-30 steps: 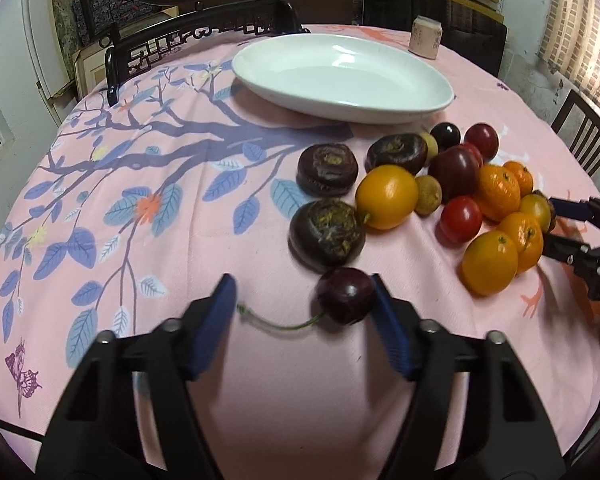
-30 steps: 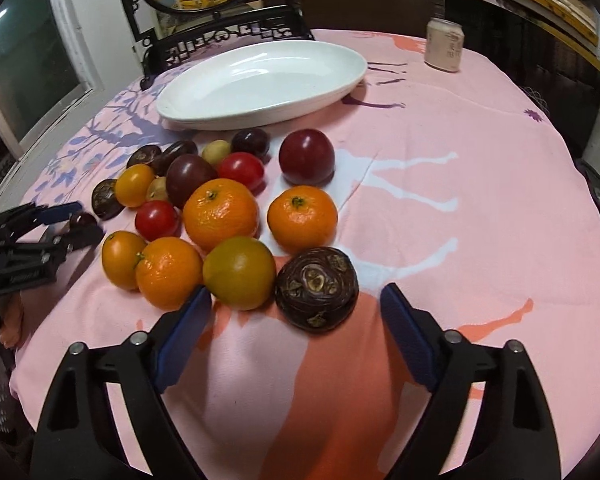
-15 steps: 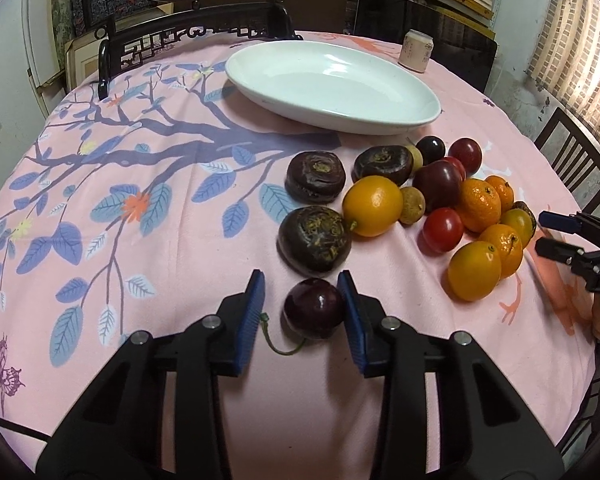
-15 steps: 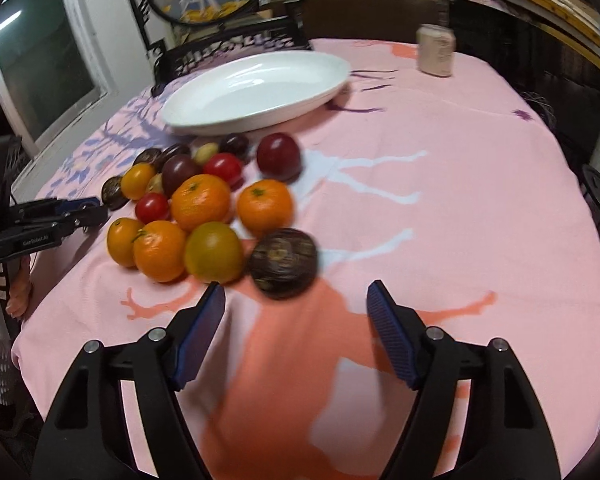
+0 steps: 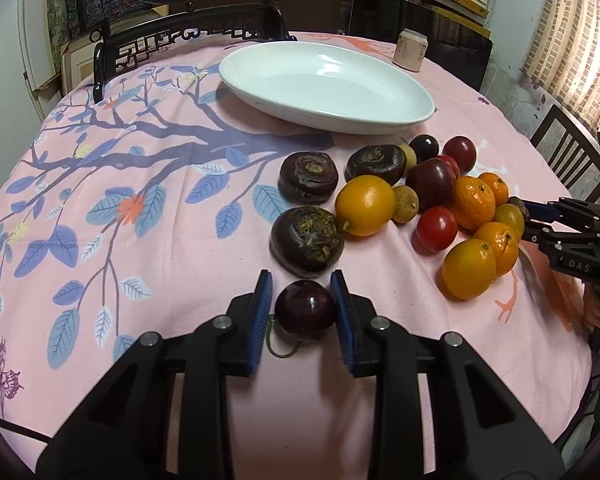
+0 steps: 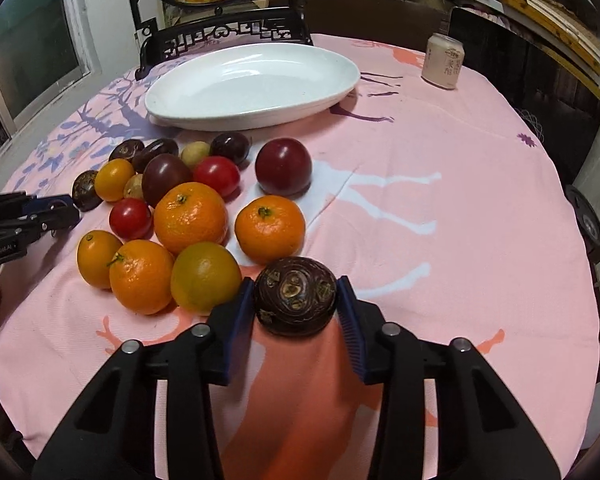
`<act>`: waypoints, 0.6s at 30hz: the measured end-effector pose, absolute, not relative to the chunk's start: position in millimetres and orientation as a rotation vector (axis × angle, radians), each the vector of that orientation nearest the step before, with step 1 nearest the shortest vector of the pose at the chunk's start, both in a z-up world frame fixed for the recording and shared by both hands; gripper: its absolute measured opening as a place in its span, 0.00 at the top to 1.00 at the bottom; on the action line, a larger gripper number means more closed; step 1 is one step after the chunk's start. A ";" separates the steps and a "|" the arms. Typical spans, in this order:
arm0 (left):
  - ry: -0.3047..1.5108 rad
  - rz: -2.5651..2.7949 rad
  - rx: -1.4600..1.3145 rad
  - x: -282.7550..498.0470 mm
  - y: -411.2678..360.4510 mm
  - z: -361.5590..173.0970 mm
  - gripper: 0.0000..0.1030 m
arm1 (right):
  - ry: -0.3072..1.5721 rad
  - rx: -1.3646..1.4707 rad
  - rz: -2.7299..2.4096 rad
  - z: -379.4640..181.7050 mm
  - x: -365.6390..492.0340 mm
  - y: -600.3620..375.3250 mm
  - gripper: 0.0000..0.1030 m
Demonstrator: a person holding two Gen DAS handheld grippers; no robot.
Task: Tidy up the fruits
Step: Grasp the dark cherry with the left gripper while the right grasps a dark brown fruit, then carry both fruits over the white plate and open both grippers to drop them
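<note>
Left claw (image 5: 302, 306) has just closed on the cherry (image 5: 305, 316), right claw (image 6: 296, 304) on the chestnut (image 6: 295, 295), both at 6 o'clock on the desk (image 5: 180, 240). Round fruits may slip when lifted.

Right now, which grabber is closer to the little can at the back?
Right. The right gripper closes on a brown fruit on the can's side; the left gripper clamps a cherry beyond the pile.
</note>
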State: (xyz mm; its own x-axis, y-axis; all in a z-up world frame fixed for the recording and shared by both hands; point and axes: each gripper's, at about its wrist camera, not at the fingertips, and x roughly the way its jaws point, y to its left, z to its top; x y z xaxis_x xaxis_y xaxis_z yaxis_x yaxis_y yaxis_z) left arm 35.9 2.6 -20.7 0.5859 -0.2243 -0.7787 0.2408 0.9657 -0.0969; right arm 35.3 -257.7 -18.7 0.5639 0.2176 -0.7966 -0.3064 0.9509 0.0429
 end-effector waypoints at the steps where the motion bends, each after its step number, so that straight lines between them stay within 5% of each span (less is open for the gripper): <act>1: 0.902 -0.277 0.022 35.2 1.8 -20.3 0.71 | 0.922 -0.091 0.313 -18.6 35.9 -260.0 0.60; 9: 0.853 -0.264 0.039 38.0 3.6 -3.6 0.71 | 0.852 -0.038 0.261 2.7 34.3 -274.4 0.60; 18: 0.797 -0.233 0.028 136.9 -25.5 51.4 0.71 | 0.756 0.093 0.311 53.5 105.5 -238.9 0.60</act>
